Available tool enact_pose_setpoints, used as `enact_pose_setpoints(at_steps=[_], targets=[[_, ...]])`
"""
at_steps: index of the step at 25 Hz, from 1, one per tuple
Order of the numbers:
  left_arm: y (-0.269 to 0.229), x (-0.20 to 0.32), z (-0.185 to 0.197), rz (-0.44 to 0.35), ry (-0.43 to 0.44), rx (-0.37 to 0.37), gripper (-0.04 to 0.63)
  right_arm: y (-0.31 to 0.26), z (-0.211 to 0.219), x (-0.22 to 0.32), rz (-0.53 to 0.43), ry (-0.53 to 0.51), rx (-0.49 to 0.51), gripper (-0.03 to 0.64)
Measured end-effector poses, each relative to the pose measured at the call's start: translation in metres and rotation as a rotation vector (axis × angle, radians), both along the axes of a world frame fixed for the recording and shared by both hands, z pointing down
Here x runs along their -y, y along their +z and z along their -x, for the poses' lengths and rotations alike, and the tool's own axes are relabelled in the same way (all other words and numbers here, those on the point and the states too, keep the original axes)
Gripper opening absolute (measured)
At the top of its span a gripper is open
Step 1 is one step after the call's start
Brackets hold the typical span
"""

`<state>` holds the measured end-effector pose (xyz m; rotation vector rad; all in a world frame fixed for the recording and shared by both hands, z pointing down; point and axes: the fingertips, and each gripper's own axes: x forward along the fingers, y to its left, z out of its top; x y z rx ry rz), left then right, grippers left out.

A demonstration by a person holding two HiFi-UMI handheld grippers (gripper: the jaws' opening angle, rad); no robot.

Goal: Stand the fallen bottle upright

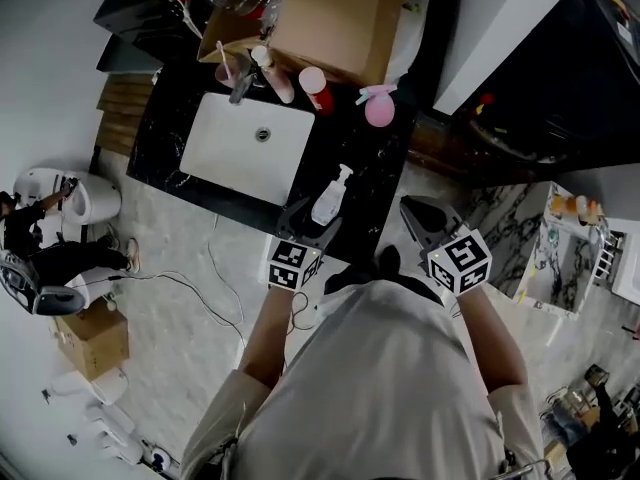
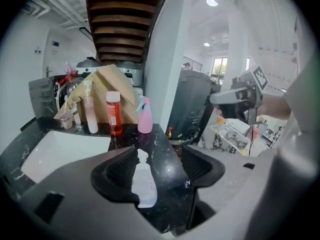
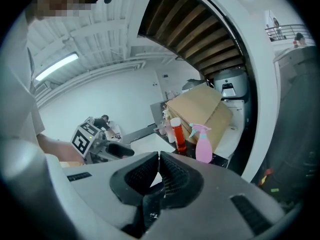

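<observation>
The fallen bottle (image 1: 332, 196), clear with a white pump top, lies on its side on the black counter (image 1: 372, 173) to the right of the sink. My left gripper (image 1: 308, 220) is at the bottle's near end. In the left gripper view its jaws (image 2: 159, 156) stand wide open and the bottle (image 2: 144, 183) lies between them, closer to the left jaw, with the pads not pressing on it. My right gripper (image 1: 418, 213) hangs off the counter's front right corner, away from the bottle. In its own view the right gripper (image 3: 159, 157) has its tips together with nothing in them.
A white sink (image 1: 248, 143) is set into the counter's left half. Along the back stand a cardboard box (image 1: 335, 13), a pink spray bottle (image 1: 379, 108), a red bottle (image 1: 316, 88) and a tall pale bottle (image 1: 275, 73). A marble floor (image 1: 180, 258) lies below the counter's front edge.
</observation>
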<state>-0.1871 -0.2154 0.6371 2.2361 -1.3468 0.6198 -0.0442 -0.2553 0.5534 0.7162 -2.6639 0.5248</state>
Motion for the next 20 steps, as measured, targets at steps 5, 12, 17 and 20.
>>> enact_pose_setpoints(at_steps=[5,12,17,20], targets=[[0.041,0.019,0.0,0.095,0.056,0.051,0.298,0.014,0.001,0.006,0.025,0.03,-0.014,0.037],[0.104,0.033,-0.002,0.225,0.143,0.153,0.299,0.034,0.0,0.01,0.072,0.08,-0.035,0.037],[0.135,0.041,-0.005,0.293,0.177,0.193,0.301,0.045,-0.004,0.012,0.097,0.112,-0.044,0.037],[0.152,0.046,-0.007,0.332,0.179,0.209,0.301,0.049,-0.009,0.013,0.112,0.133,-0.049,0.037]])
